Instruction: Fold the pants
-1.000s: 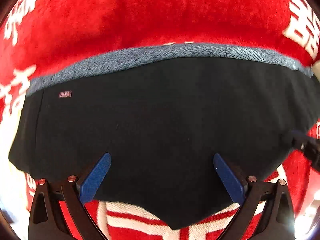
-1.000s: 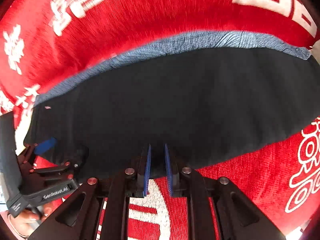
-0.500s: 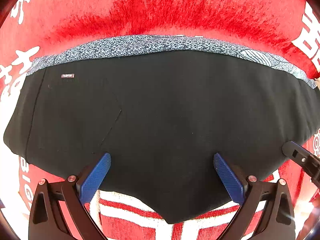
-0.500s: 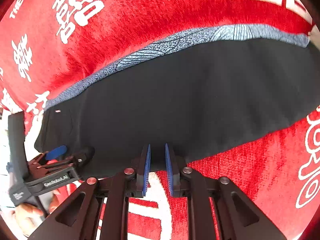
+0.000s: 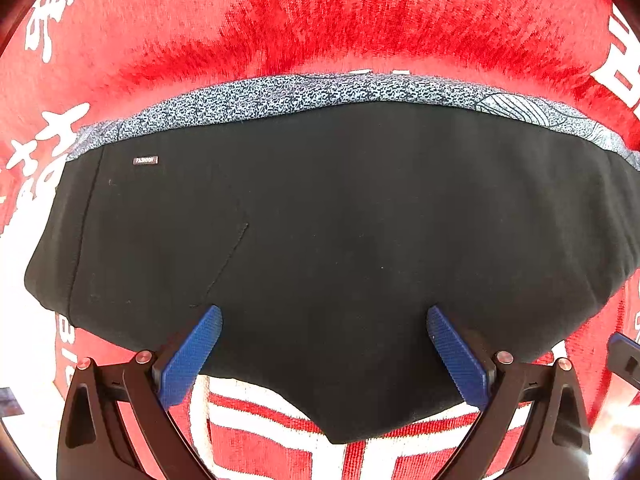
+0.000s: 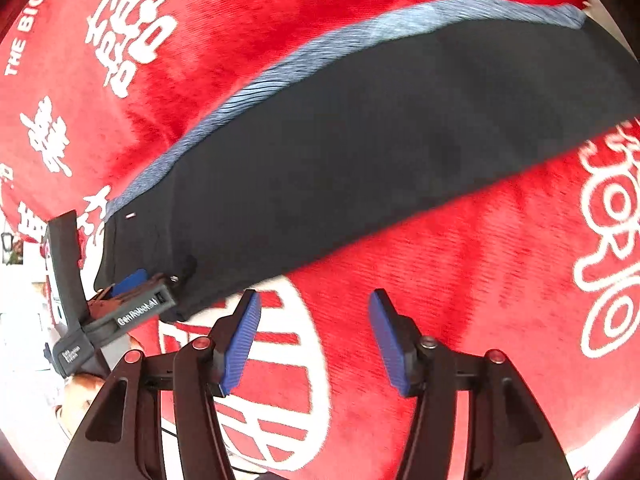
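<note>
Left wrist view: the black pants (image 5: 340, 240) lie folded flat on the red blanket (image 5: 320, 20), filling the centre, with the speckled blue-grey inner layer (image 5: 280, 96) showing along the 12 o'clock edge and a small label (image 5: 145, 160) at 10 o'clock. The left gripper (image 5: 324, 316) hovers over the 6 o'clock hem, fingers wide apart, holding nothing. The right gripper (image 6: 314, 300) is also spread, over bare blanket just off the near edge. To fold well, I'd judge each gripper should pinch a near corner through all layers, then lift evenly.
</note>
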{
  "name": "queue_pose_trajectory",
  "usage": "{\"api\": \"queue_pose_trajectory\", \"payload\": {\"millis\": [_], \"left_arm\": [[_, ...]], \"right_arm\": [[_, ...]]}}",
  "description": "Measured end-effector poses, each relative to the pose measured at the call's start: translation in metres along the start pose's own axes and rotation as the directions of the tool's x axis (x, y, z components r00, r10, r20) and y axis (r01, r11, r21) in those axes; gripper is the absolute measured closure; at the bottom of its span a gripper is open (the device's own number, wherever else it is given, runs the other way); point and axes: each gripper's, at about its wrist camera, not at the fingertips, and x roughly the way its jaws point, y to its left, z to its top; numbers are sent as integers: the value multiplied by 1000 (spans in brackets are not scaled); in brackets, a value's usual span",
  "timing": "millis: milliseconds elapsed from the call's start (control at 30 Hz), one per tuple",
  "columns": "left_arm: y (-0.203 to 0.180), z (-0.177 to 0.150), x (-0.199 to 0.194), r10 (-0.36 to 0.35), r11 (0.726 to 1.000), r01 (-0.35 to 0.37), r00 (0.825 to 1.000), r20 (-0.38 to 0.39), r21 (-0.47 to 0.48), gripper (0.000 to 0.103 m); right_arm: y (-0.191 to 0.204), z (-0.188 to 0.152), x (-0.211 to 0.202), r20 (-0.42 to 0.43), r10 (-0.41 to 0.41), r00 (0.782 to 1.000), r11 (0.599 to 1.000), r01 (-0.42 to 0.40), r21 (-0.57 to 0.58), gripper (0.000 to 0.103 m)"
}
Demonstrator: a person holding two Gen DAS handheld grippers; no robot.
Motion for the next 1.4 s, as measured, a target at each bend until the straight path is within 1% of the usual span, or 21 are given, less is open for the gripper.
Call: {"api": "queue_pose_trajectory", "payload": {"millis": [133, 167, 200, 267, 433, 500, 567, 667, 767, 800, 833, 900, 933, 1000, 1033, 1067, 1133, 1200, 1267, 1367, 1400], "left_arm": [[-11, 12, -4, 38, 999, -38, 999, -19, 19, 0], [-12, 13, -7, 39, 999, -38, 999, -26, 26, 0], [-8, 13, -11, 31, 999, -30, 999, -31, 32, 0], [-19, 14, -22, 5, 999, -3, 999, -33, 46, 0], [-73, 23, -49, -47, 989, 44, 999, 17, 138, 0], [-96, 32, -54, -71, 986, 65, 997, 34, 156, 0], [-114, 40, -55, -89, 984, 81, 995, 40, 157, 0], [-137, 58, -49, -72, 988, 64, 996, 51, 143, 0], [-148, 75, -43, -58, 995, 52, 996, 62, 88, 0], [-150, 83, -39, -54, 997, 50, 997, 60, 58, 0], [-146, 79, -39, -53, 998, 51, 997, 58, 37, 0], [-152, 91, -32, -42, 999, 42, 997, 60, 0, 0], [-156, 98, -27, -33, 999, 34, 997, 64, -6, 0], [-161, 101, -19, -5, 1000, 6, 998, 68, -7, 0], [-164, 101, -13, 14, 1000, -14, 998, 58, -4, 0], [-166, 100, -8, 25, 1000, -25, 999, 40, -4, 0], [-167, 94, -1, 21, 999, -20, 999, 26, -25, 0], [-164, 90, -1, 4, 999, -2, 999, 46, -50, 0], [-161, 87, 1, -4, 998, 7, 998, 60, -56, 0], [-164, 81, -1, 7, 999, -4, 997, 80, -47, 0], [-164, 80, -2, 12, 999, -8, 996, 86, -43, 0]], "right_arm": [[-17, -4, -8, -4, -14, 1000, 1000, 14, 21, 43], [-22, -5, -10, -1, -13, 1000, 999, 13, 30, 43], [-26, -6, -12, 7, -15, 1000, 999, 15, 43, 43], [-38, -8, -20, 33, -17, 999, 997, 15, 77, 43], [-65, -7, -35, 63, -22, 998, 989, 12, 148, 43], [-74, -4, -41, 75, -29, 997, 987, 16, 162, 43], [-84, -1, -48, 86, -36, 996, 985, 20, 173, 43], [-101, 3, -58, 101, -49, 994, 980, 28, 198, 43], [-113, 10, -68, 128, -74, 989, 977, 46, 207, 43], [-117, 15, -73, 148, -80, 986, 978, 49, 203, 43], [-120, 19, -76, 162, -80, 984, 979, 47, 198, 48], [-123, 39, -81, 194, -73, 978, 984, 39, 175, 57], [-123, 51, -79, 198, -63, 978, 986, 31, 162, 58], [-120, 75, -74, 210, -45, 977, 991, 17, 136, 58], [-117, 88, -69, 212, -35, 977, 993, 11, 115, 58], [-114, 95, -65, 211, -30, 977, 995, 9, 100, 58], [-98, 122, -47, 207, -11, 978, 998, -1, 57, 58], [-87, 144, -29, 197, 9, 980, 1000, -10, 4, 59], [-80, 156, -12, 190, 2, 982, 999, 5, -37, 59], [-84, 171, -3, 215, -11, 977, 998, 25, -62, 69], [-89, 177, -4, 223, -24, 974, 998, 37, -56, 76]]}}
